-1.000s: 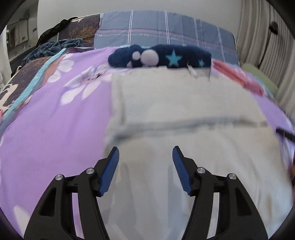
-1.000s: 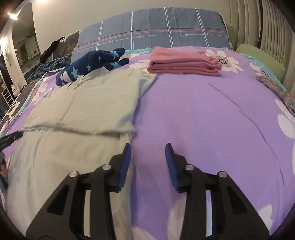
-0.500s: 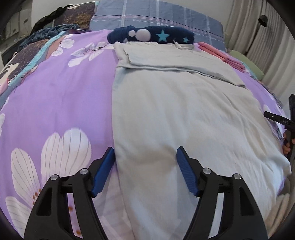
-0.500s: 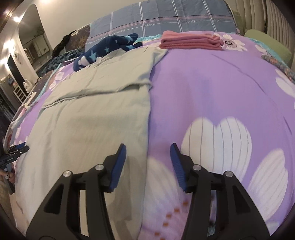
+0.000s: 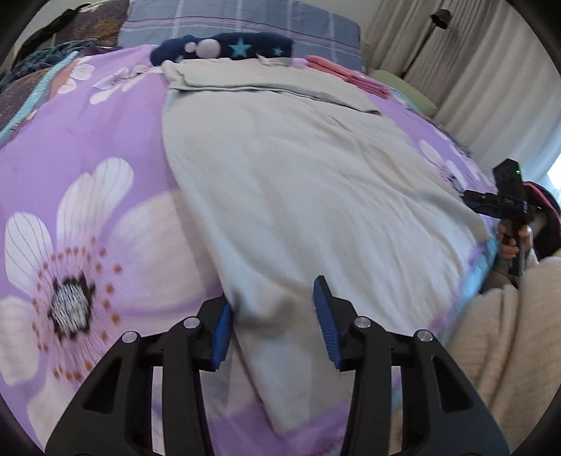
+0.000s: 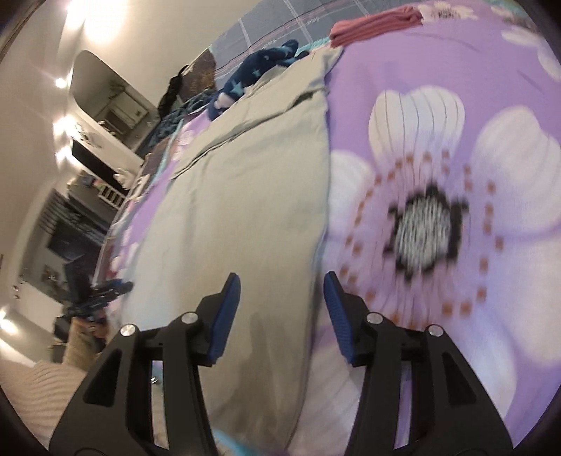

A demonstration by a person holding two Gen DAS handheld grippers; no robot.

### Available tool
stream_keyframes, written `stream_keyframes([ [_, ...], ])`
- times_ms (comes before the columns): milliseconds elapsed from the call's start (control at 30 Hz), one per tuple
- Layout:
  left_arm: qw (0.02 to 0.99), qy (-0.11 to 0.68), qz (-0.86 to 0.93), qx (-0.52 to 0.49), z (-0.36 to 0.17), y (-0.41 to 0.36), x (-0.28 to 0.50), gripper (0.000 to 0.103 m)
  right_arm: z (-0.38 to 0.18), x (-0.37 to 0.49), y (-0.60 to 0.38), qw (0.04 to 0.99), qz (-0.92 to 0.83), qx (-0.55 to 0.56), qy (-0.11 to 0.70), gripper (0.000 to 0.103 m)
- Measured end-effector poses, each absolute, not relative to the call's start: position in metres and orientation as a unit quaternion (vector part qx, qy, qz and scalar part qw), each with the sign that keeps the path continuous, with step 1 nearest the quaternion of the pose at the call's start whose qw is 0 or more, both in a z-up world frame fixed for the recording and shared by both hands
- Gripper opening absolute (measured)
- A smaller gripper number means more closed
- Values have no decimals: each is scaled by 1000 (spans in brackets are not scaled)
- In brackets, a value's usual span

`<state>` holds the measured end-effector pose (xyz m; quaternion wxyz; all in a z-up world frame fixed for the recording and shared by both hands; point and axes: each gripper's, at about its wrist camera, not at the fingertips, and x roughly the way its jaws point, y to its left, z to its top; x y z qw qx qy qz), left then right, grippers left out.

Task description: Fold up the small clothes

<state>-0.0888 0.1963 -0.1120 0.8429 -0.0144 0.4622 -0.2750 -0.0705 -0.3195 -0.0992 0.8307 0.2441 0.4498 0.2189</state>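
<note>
1. Lying flat on the bed, the grey garment runs lengthwise from the near edge of the bed up toward the navy star-print piece, where its far end is already turned back on itself.
2. The left gripper is wide open and holds nothing — it straddles the garment's near left corner, one pad just beside the cloth's edge.
3. The right gripper is also spread wide and empty, set over the garment's near right edge.
4. The cloth looks thin, soft and light — likely limp, so it should sag and crease wherever it is unsupported.
5. Best hold, I judge: pinch both near corners right at the hem, so the edge lifts evenly toward the star-print piece.
6. The folded pink stack sits beyond the garment's far right corner.
</note>
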Motion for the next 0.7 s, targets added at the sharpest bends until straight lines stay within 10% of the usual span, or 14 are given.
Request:
stream_keyframes([
  [600,842,442,-297,-86,-120,200,-68,38,-107,-58,-312,791,272,287,466,47],
  [700,845,438,-292,-92,-119,192,-53,14,-105,-41,-299,792,278,283,464,33],
])
